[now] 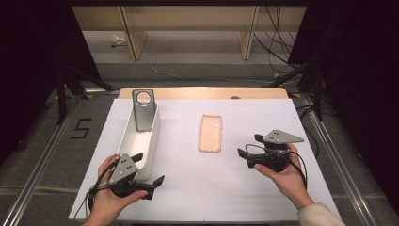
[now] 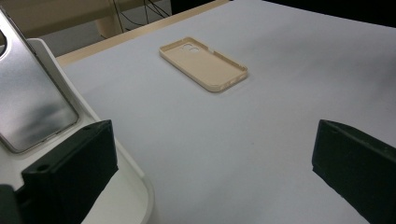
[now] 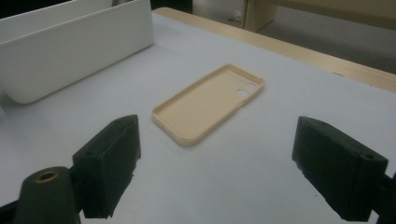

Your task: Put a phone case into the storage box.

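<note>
A beige phone case [image 1: 210, 133] is seen lying hollow side up mid-table, untouched. The right gripper [image 1: 251, 145] is held just beside it, jaws spread and empty — the left gripper [image 1: 147, 169], likewise spread, is held by a white bin [image 1: 151, 141] where a grey case [image 1: 143, 110] leans.

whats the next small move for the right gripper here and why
Probably ease the right gripper forward to straddle the beige phone case: its jaws stand open and empty, aimed at the case, which lies flat and untouched beside the white bin.
</note>
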